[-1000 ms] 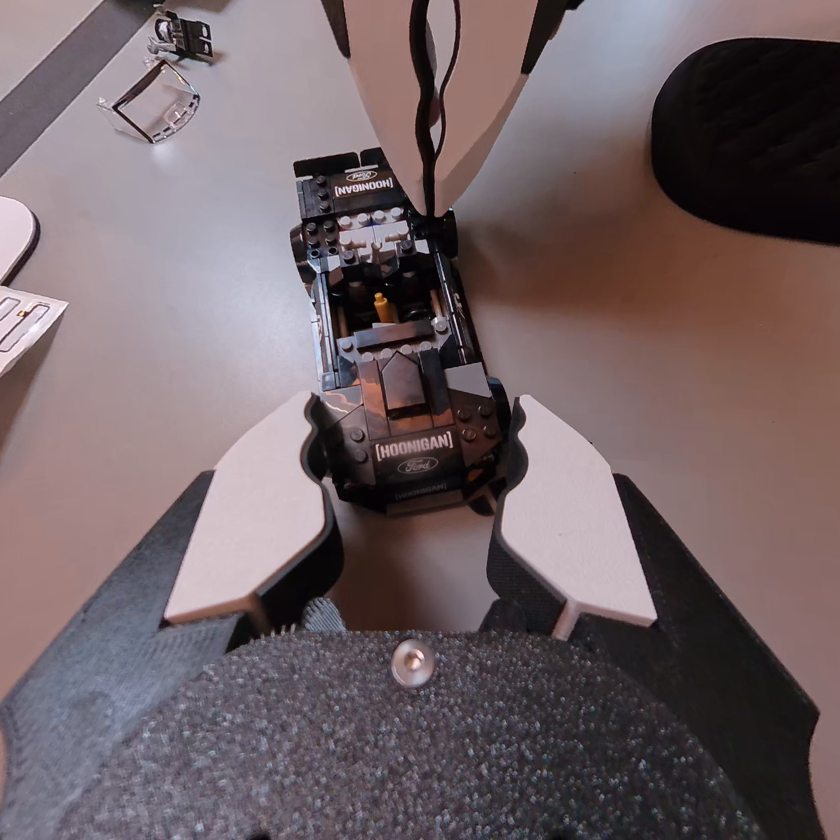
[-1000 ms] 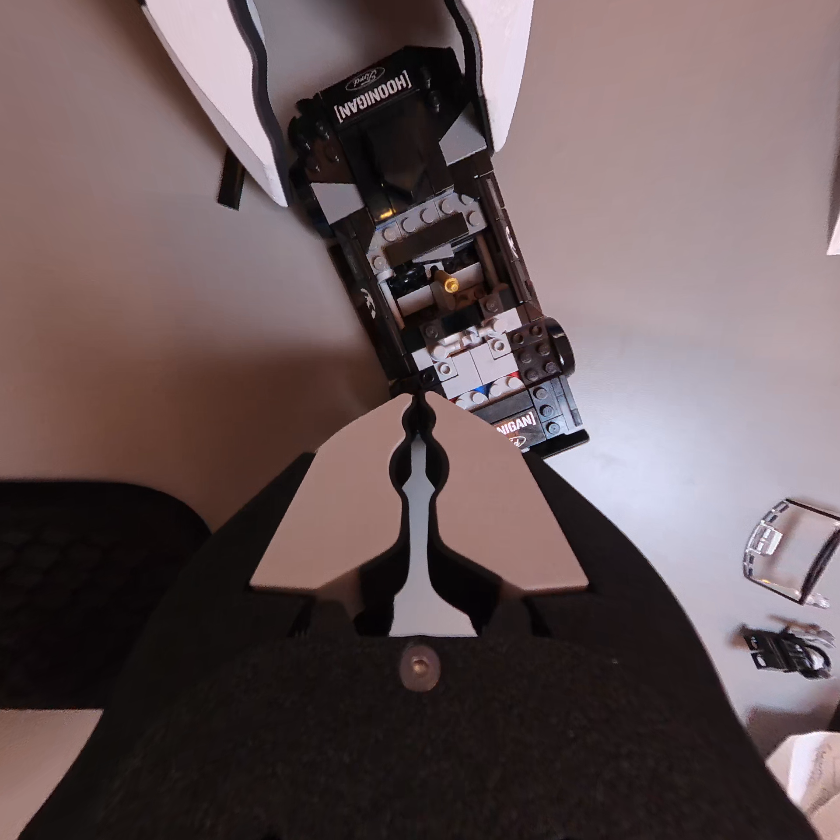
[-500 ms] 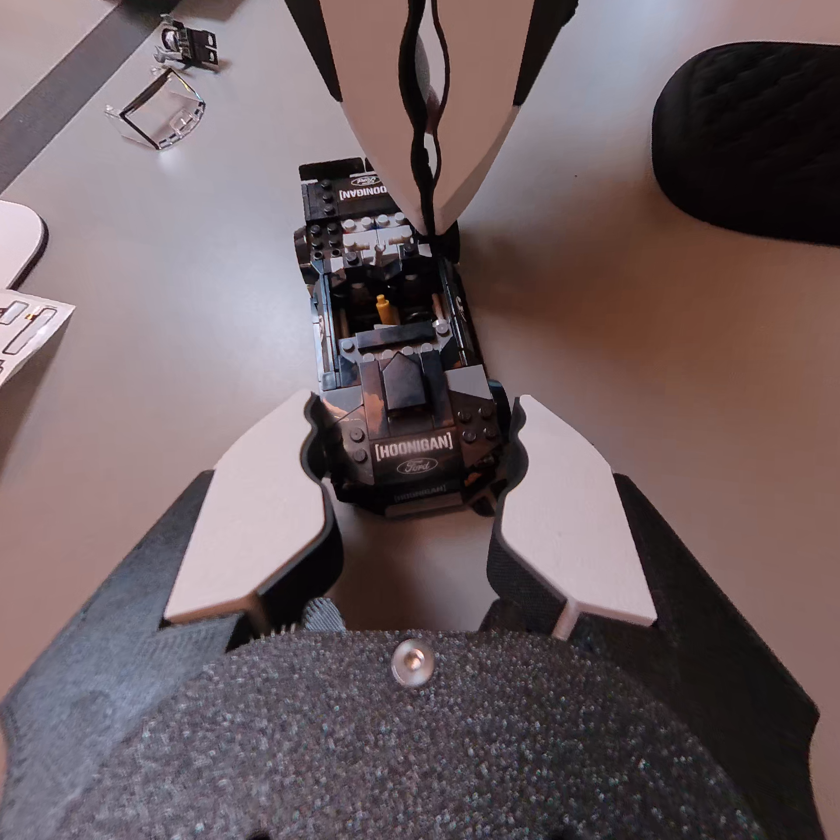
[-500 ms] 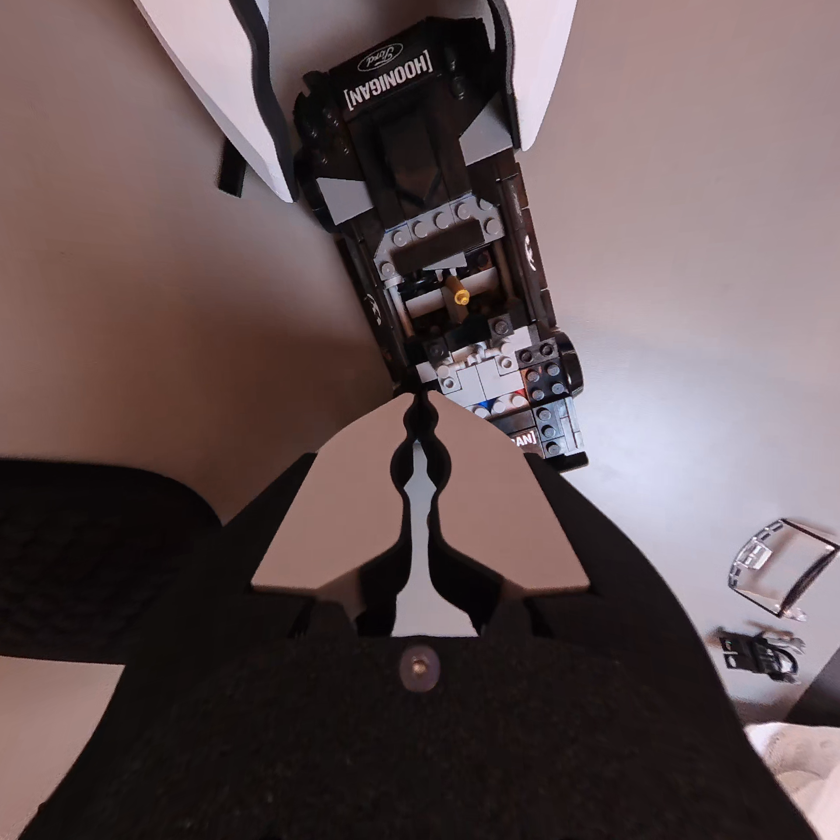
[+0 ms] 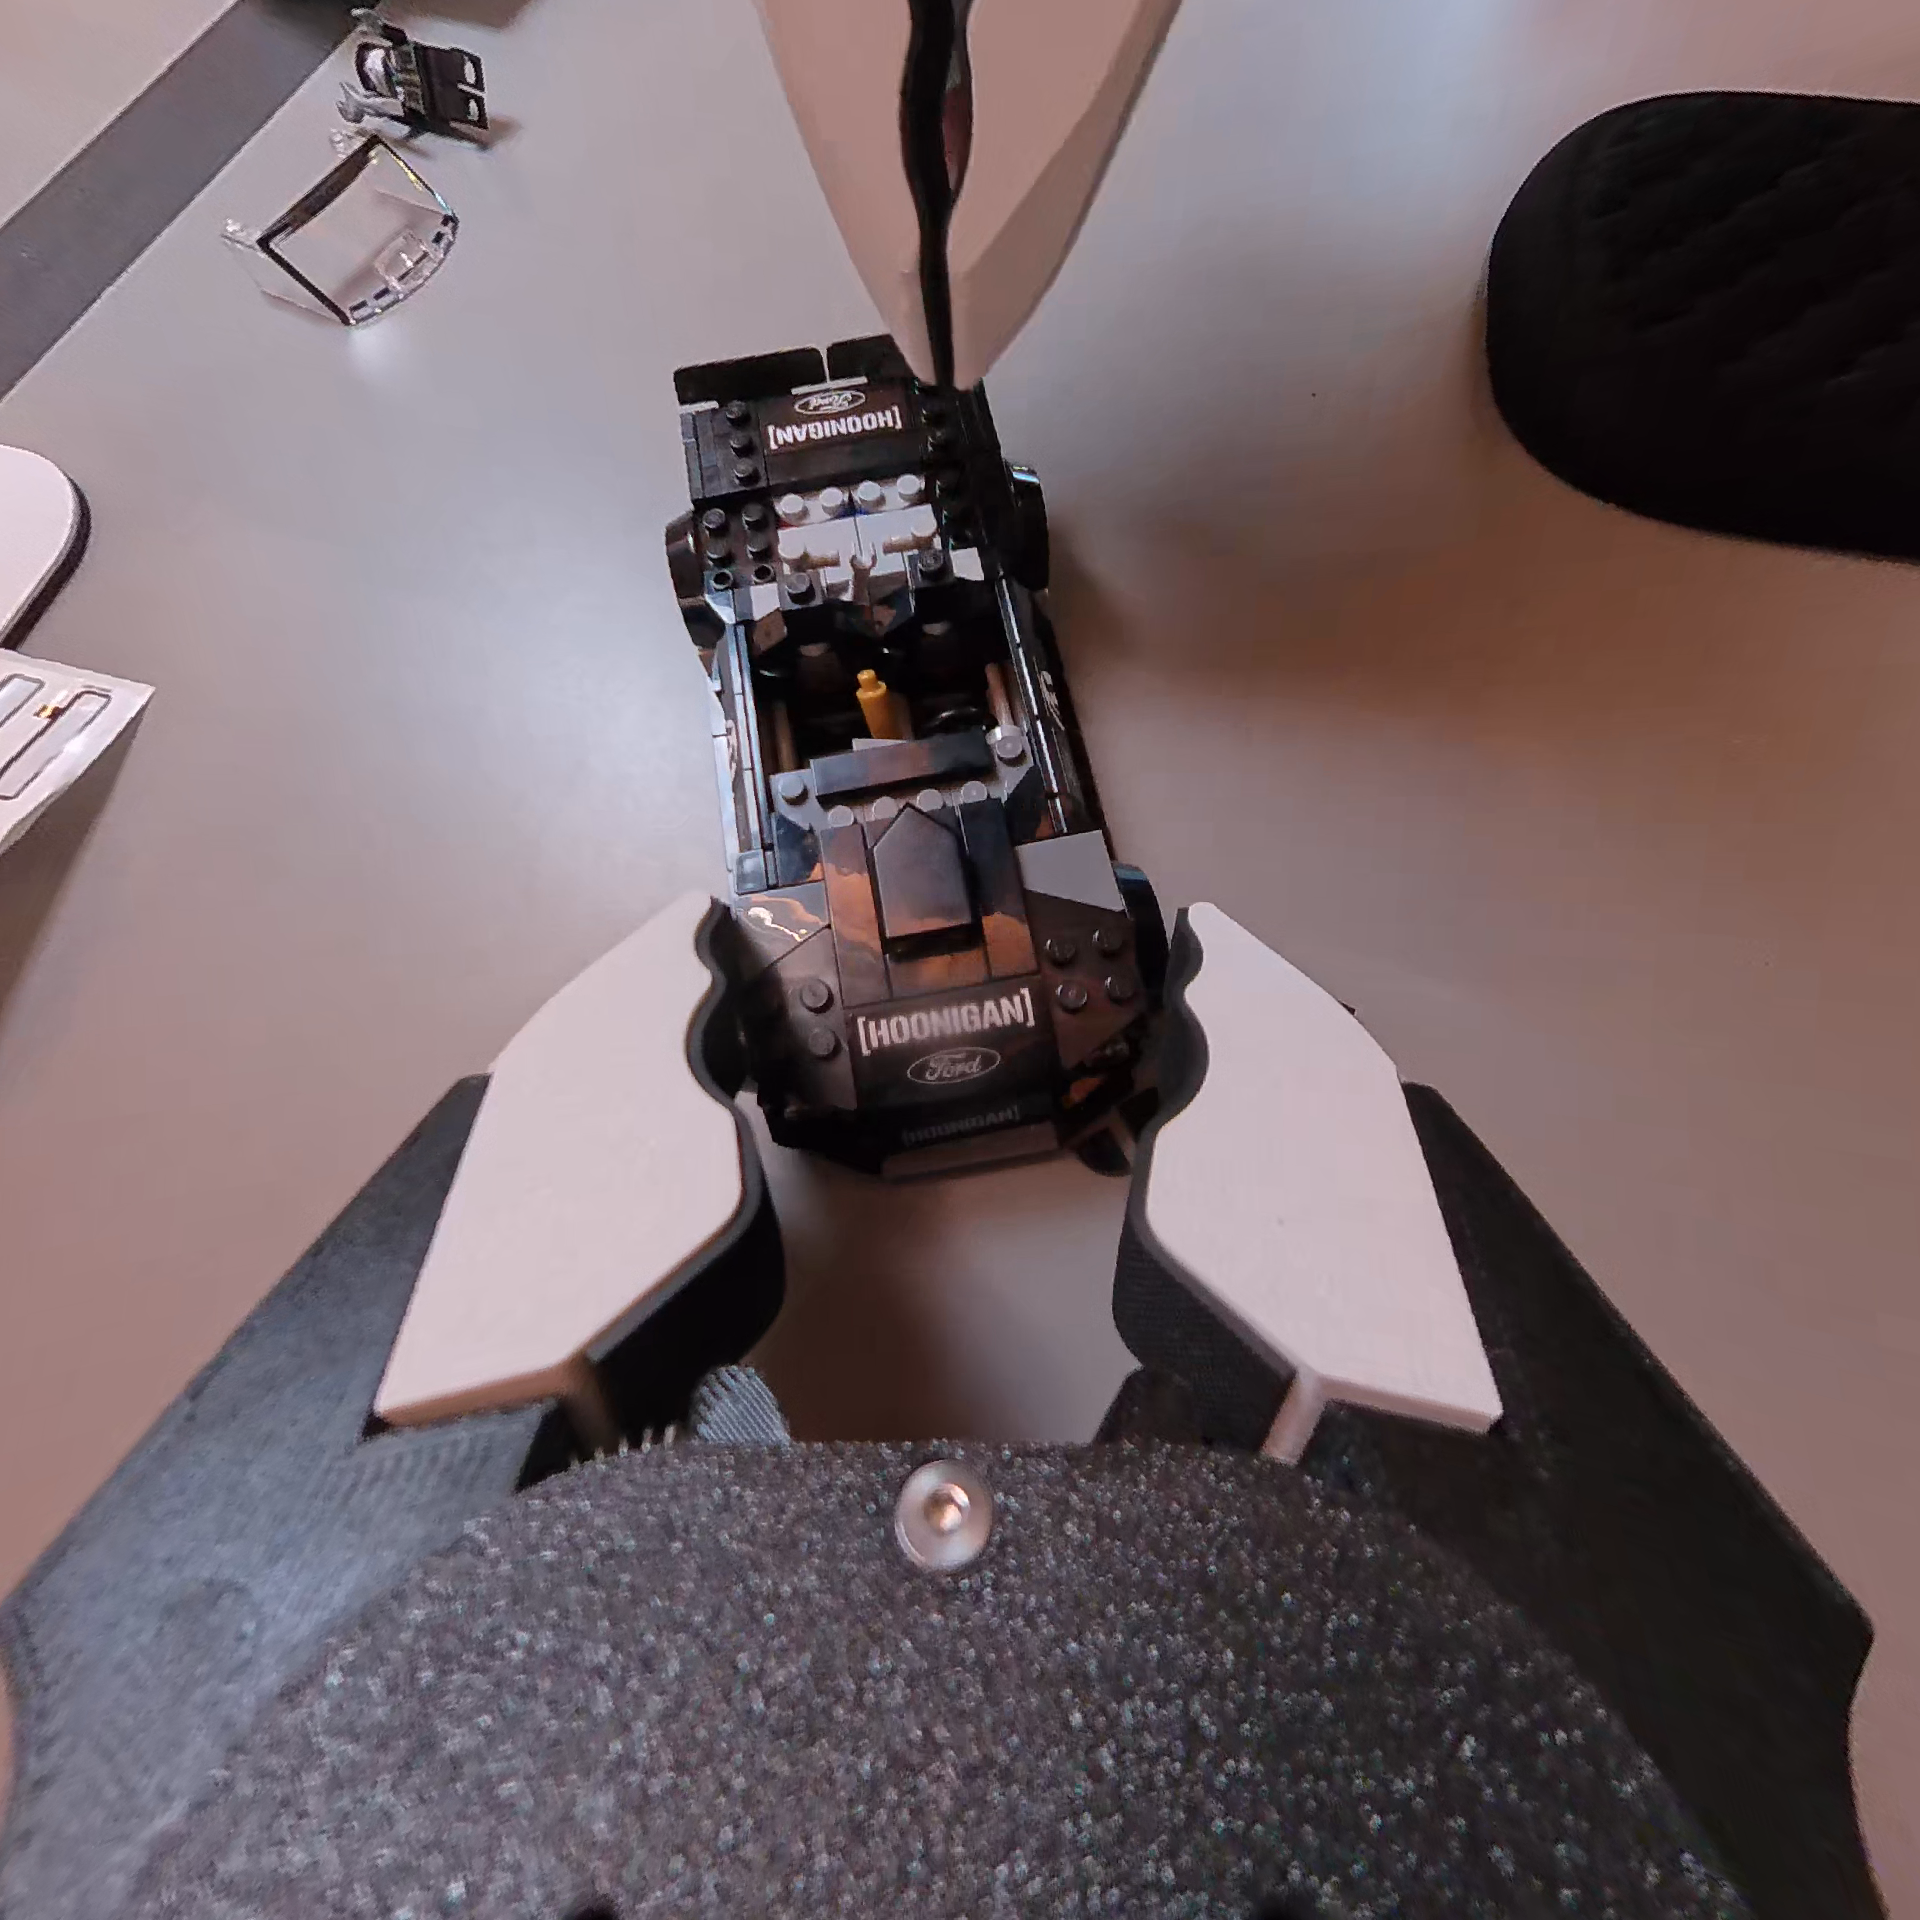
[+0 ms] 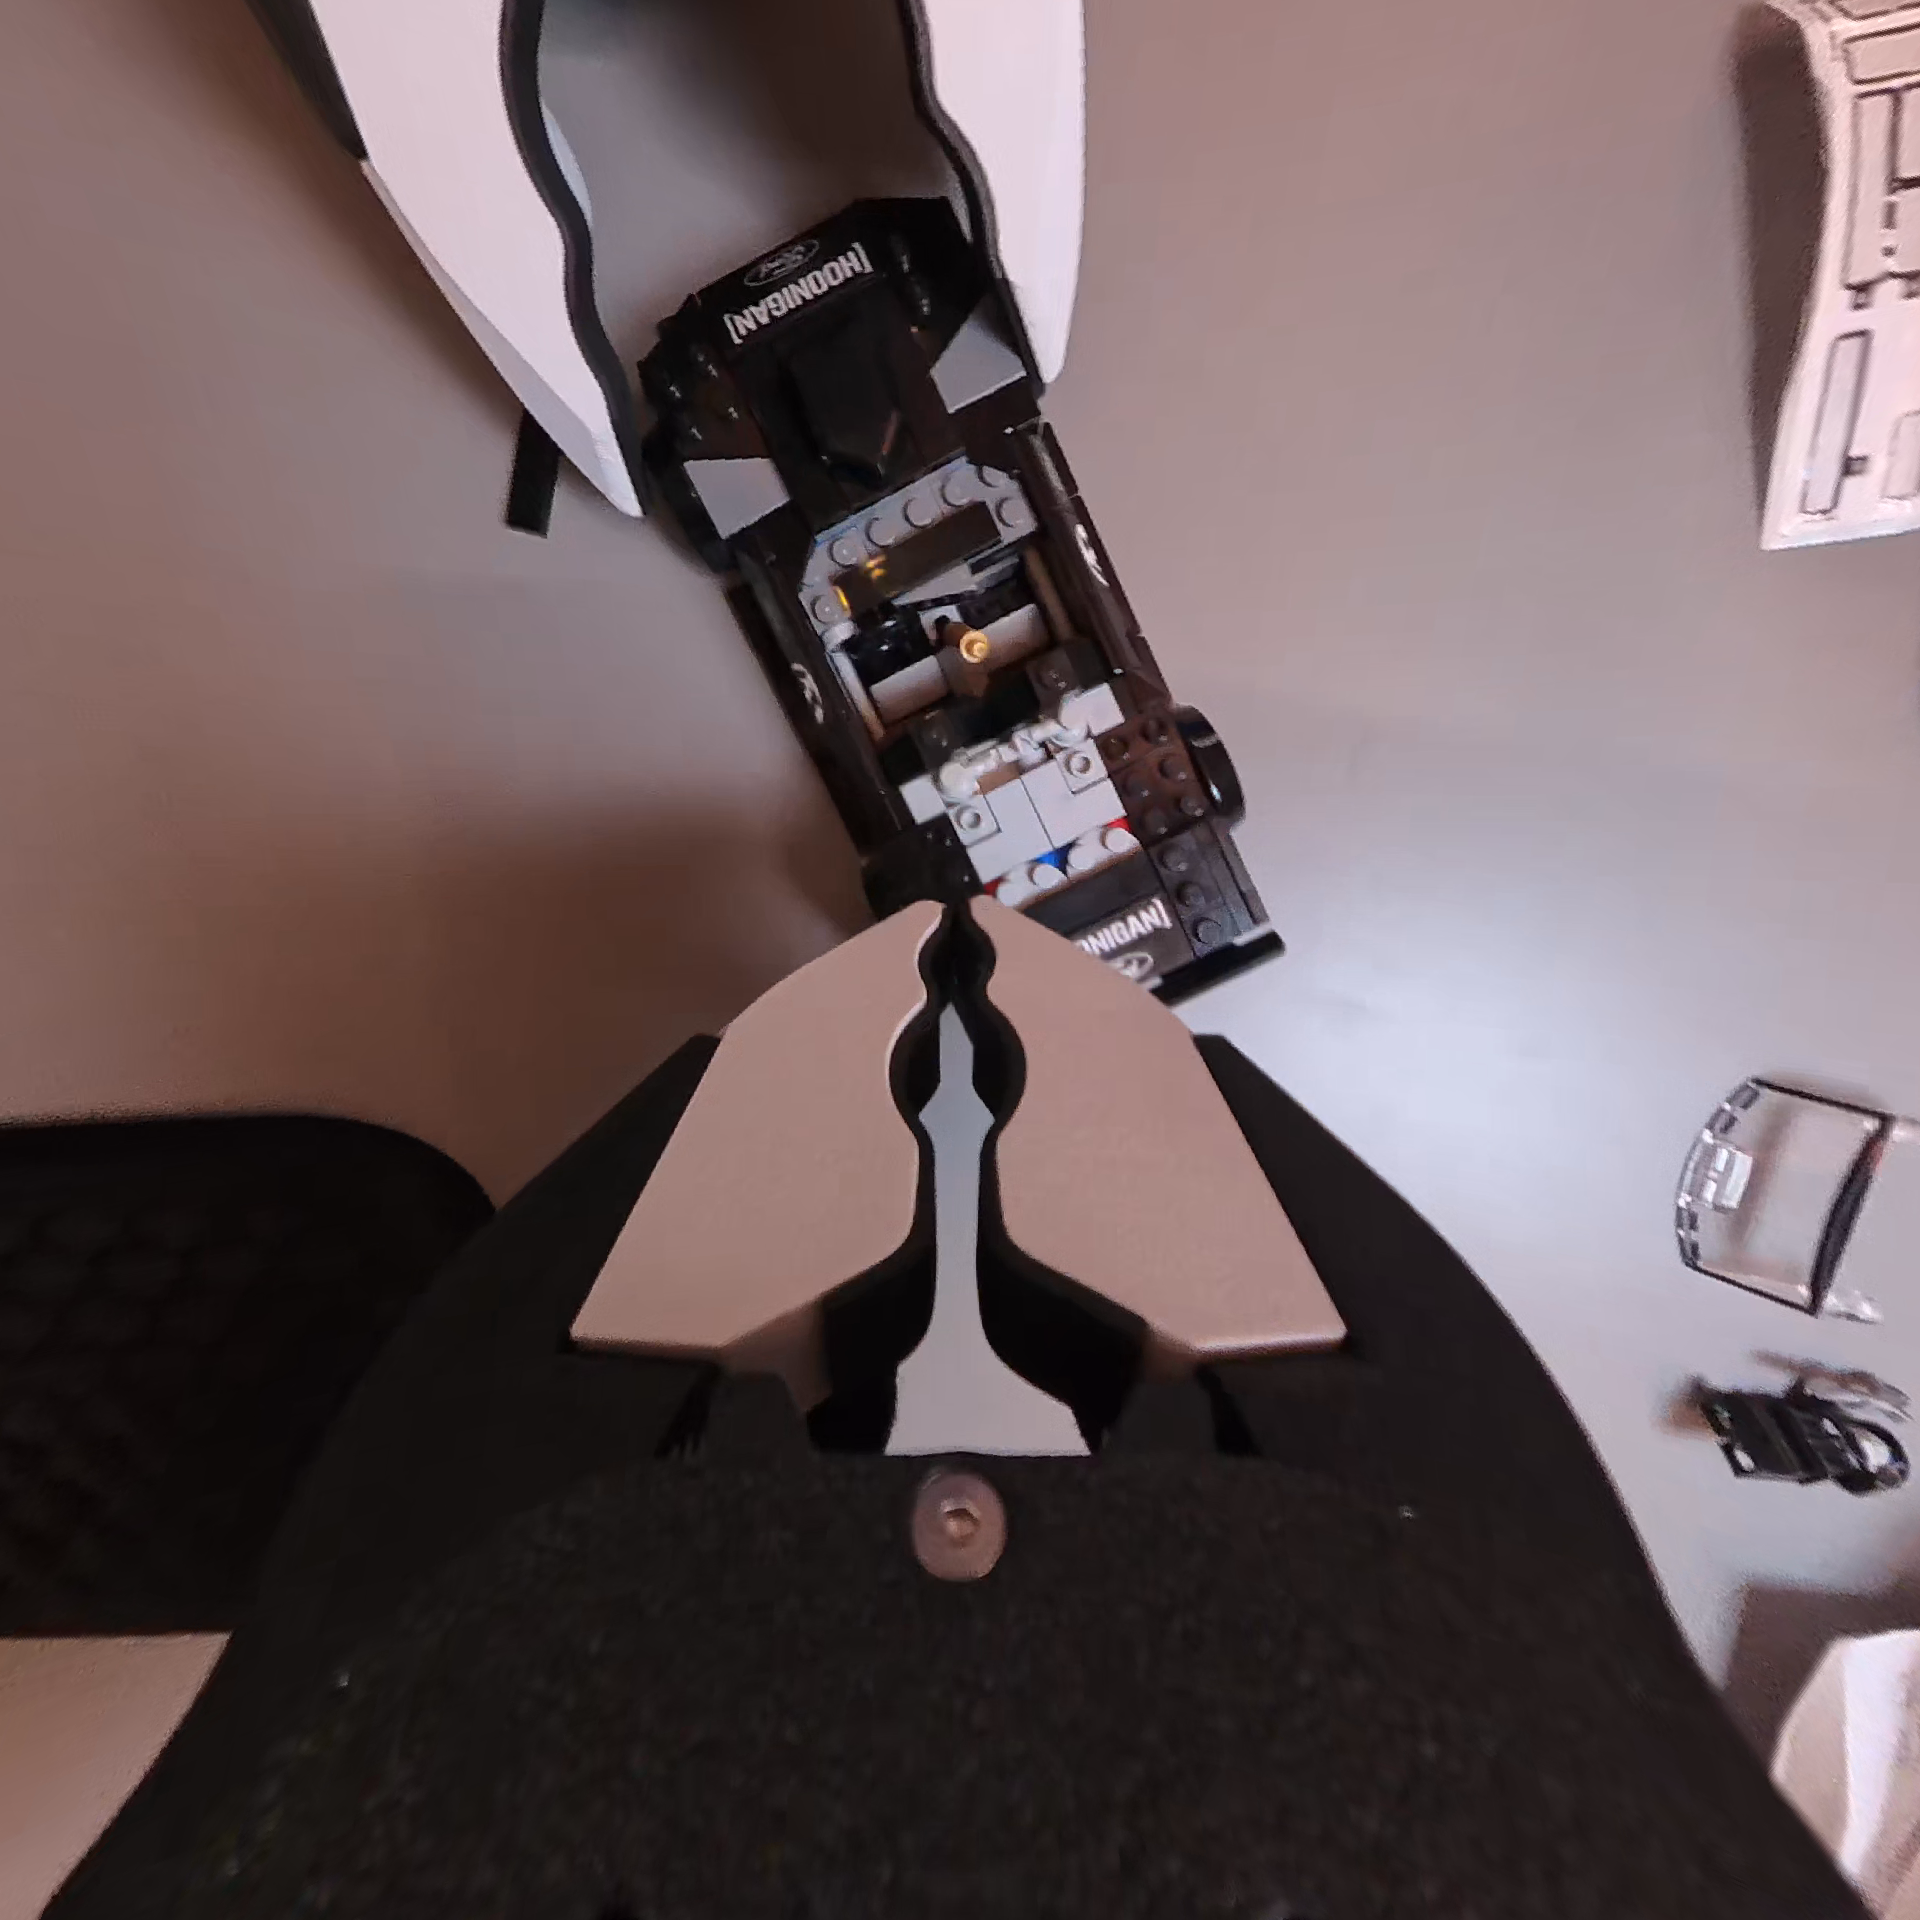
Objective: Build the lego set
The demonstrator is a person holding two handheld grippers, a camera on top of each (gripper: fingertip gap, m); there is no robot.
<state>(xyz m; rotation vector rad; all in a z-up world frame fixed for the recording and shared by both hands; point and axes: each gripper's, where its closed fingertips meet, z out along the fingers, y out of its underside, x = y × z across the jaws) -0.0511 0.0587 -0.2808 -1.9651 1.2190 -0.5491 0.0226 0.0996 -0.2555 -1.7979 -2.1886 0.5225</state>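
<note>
Basically, black lego car (image 5: 914, 790) sits on the grey table (image 5: 1455, 831), roofless, yellow lever in cockpit. White lettering stickers on both ends, an oval badge under each. Long axis runs straight away from the left gripper (image 5: 951, 1023), hood end nearest it. Left gripper's jaws are spread, clamped on the sides of the hood end. Right gripper (image 6: 958, 916) has tips pressed together at the car's rear corner; pinching anything there, cannot tell. Clear windscreen piece (image 5: 338, 234) lies well apart.

one lego car (image 5: 904, 790); two grippers (image 5: 951, 997) (image 6: 956, 920); one clear windscreen piece (image 5: 343, 244)
</note>
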